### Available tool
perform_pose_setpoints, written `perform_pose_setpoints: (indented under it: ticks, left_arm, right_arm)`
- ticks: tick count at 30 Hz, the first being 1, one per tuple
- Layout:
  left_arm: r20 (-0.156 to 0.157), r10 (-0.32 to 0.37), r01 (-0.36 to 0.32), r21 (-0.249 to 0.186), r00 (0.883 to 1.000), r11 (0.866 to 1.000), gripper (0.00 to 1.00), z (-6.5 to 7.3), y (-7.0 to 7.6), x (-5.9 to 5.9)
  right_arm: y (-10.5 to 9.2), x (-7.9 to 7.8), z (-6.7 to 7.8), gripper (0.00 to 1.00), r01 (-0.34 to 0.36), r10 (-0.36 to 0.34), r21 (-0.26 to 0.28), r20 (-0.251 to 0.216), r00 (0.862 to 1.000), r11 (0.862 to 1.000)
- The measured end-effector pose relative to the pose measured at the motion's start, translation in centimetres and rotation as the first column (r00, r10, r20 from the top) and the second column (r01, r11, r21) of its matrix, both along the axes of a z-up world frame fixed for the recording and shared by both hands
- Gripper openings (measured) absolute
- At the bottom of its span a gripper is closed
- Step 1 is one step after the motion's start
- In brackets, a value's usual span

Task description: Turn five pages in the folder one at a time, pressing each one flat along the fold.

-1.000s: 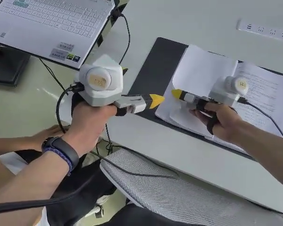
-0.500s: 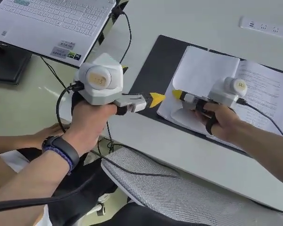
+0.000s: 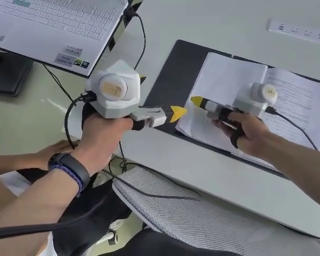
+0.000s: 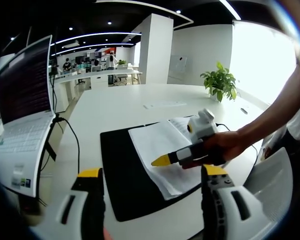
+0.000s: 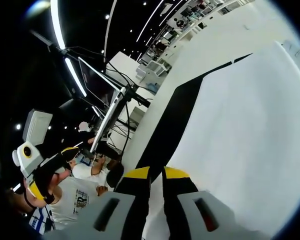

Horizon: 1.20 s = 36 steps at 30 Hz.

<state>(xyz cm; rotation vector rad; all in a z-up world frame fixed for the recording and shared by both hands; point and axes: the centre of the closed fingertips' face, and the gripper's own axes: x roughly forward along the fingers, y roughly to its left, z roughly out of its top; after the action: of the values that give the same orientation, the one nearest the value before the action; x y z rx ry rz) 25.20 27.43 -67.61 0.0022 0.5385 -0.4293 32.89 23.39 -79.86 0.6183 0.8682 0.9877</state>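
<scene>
Laptop [image 3: 58, 26]: 1, far left, open, well apart from folder
Left gripper [image 3: 177, 112]: body off table's [image 3: 213, 21] near edge, above mesh chair [image 3: 202, 213], tips pointing at folder's near-left edge; jaws spread wide, nothing betw them; same spot as 1 s ago
Folder [image 3: 168, 74]: 1, black, lying open, near-left corner close to table's front edge; 2 page faces showing
Left page [image 3: 224, 80]: flatter now; 1 s ago it bowed up under the tip
Right gripper [image 3: 196, 101]: over left page's near part, tip a bit further left vs before; jaws drawn nearly together, can't tell if a sheet is caught
Right page [image 3: 304, 101]: printed, flat
Power strip [image 3: 298, 30]: 1, far right, well apart
Room: bare tabletop beyond & left of folder
</scene>
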Motion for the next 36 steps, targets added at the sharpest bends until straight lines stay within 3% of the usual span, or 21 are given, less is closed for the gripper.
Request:
perform_pose_setpoints:
  ticks: [5, 11, 16, 22, 36]
  left_arm:
    - [0.002, -0.021, 0.021, -0.003, 1.000, 1.000, 0.77, -0.1, -1.0, 0.4]
    - [-0.012, -0.054, 0.054, -0.007, 0.998, 0.999, 0.75, -0.9, -2.2, 0.7]
    - [-0.022, -0.079, 0.079, -0.004, 0.997, 0.997, 0.73, -1.4, -3.0, 1.0]
    - [-0.027, -0.106, 0.106, 0.000, 0.994, 0.994, 0.70, -1.7, -3.8, 1.4]
    - [-0.045, -0.185, 0.186, 0.029, 0.982, 0.982, 0.61, -2.8, -6.1, 2.0]
  right_arm:
    - [-0.2, 0.4, 0.8, 0.12, -0.015, 0.015, 0.004, 0.032, 0.999, 1.000]
    - [-1.0, 0.6, 1.4, 0.13, -0.057, 0.060, -0.033, 0.099, 0.993, 0.998]
    - [-1.8, -0.1, 4.0, 0.13, -0.071, 0.081, -0.063, 0.175, 0.981, 0.996]
    - [-3.0, 0.2, 6.3, 0.14, -0.085, 0.106, -0.093, 0.252, 0.962, 0.992]
    - [-5.6, 1.6, 9.4, 0.14, -0.072, 0.104, -0.107, 0.330, 0.938, 0.992]
